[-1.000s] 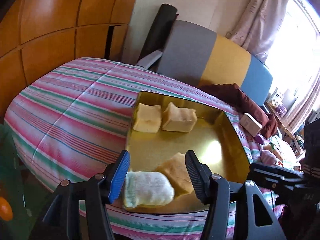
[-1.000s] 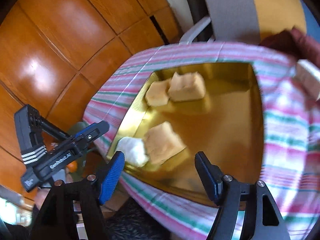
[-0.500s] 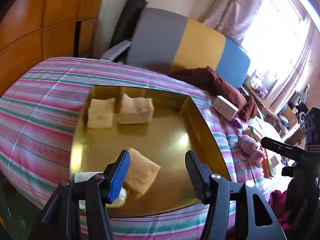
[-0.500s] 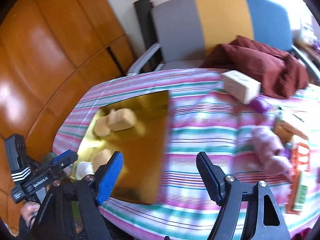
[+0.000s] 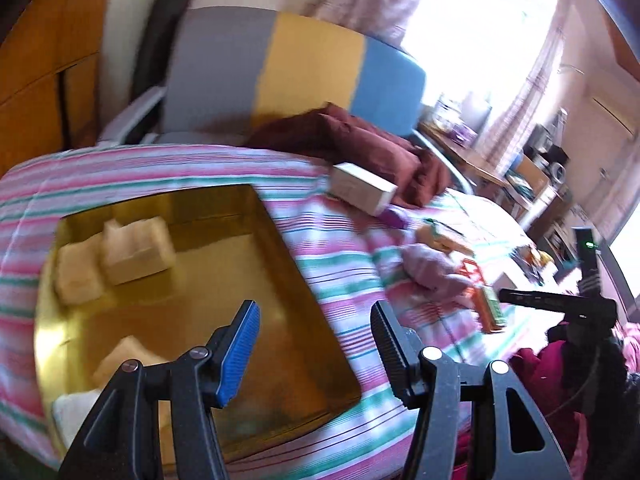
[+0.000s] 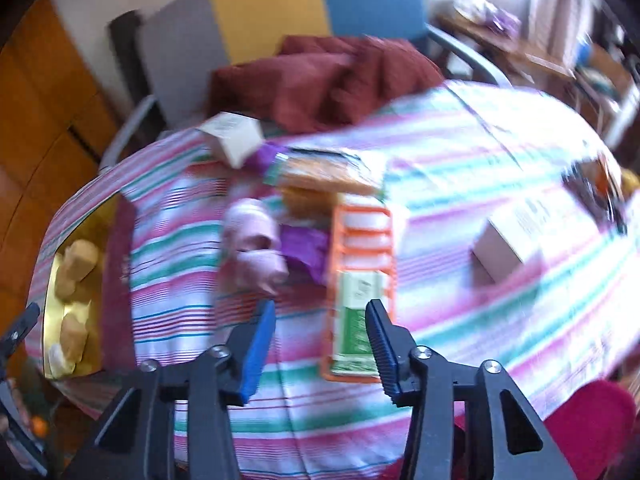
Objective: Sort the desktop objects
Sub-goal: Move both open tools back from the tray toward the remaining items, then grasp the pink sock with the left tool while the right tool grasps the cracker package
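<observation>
A gold tray (image 5: 280,280) lies on the striped tablecloth and holds several beige sponge-like blocks (image 5: 136,248) and a white cloth piece (image 5: 72,408). My left gripper (image 5: 316,344) is open and empty above the tray's right edge. My right gripper (image 6: 320,344) is open and empty above the cloth, just in front of an orange and green packet (image 6: 360,292) and a pink soft toy (image 6: 256,244). The tray also shows in the right wrist view (image 6: 92,312) at the far left. Both views are blurred.
A beige box (image 5: 360,192), a purple item (image 6: 304,244), an orange snack packet (image 6: 320,176) and a white box (image 6: 508,236) lie on the cloth. A maroon cloth (image 6: 328,80) lies on a grey, yellow and blue chair (image 5: 280,72) behind the table.
Both grippers have swung to the right, away from the tray and toward the cluttered part of the table. Both stay open and empty.
</observation>
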The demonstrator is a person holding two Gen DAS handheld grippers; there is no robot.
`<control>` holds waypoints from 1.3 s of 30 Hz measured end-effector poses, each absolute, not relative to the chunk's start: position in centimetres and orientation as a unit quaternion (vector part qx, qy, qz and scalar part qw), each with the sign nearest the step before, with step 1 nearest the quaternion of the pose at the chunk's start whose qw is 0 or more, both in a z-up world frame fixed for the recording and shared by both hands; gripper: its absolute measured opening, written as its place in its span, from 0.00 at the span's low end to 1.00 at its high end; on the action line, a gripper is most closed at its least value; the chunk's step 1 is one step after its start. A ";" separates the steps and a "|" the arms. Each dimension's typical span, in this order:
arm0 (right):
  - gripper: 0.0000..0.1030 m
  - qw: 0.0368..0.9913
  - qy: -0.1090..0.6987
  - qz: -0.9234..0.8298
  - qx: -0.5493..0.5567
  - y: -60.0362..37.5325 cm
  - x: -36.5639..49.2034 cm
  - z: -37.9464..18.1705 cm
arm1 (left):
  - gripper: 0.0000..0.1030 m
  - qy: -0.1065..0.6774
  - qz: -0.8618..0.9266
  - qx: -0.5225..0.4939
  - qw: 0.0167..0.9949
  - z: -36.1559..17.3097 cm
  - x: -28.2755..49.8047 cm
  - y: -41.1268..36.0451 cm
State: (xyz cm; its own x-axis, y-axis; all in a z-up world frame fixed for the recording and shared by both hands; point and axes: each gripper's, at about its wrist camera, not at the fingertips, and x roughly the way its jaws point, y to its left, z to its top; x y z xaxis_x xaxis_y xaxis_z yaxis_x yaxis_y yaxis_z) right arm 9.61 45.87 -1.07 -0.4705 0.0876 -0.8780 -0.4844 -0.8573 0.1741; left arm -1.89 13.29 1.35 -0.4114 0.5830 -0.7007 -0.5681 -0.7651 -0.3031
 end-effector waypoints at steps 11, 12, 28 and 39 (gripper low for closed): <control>0.42 0.180 0.267 0.834 -0.448 47.9 9.7 -1.8 | 0.58 -0.002 0.770 -0.477 0.422 0.2 -2.7 24.5; 0.42 0.182 0.277 0.836 -0.437 48.3 9.8 -1.8 | 0.58 -0.005 0.767 -0.482 0.424 -0.1 -2.8 25.1; 0.44 0.175 0.342 0.835 -0.394 50.0 9.7 -2.2 | 0.63 -0.005 0.735 -0.530 0.423 -3.4 -4.6 32.5; 0.50 0.171 0.353 0.841 -0.373 50.3 10.0 -1.8 | 0.67 -0.040 0.715 -0.578 0.391 -6.3 -7.0 36.5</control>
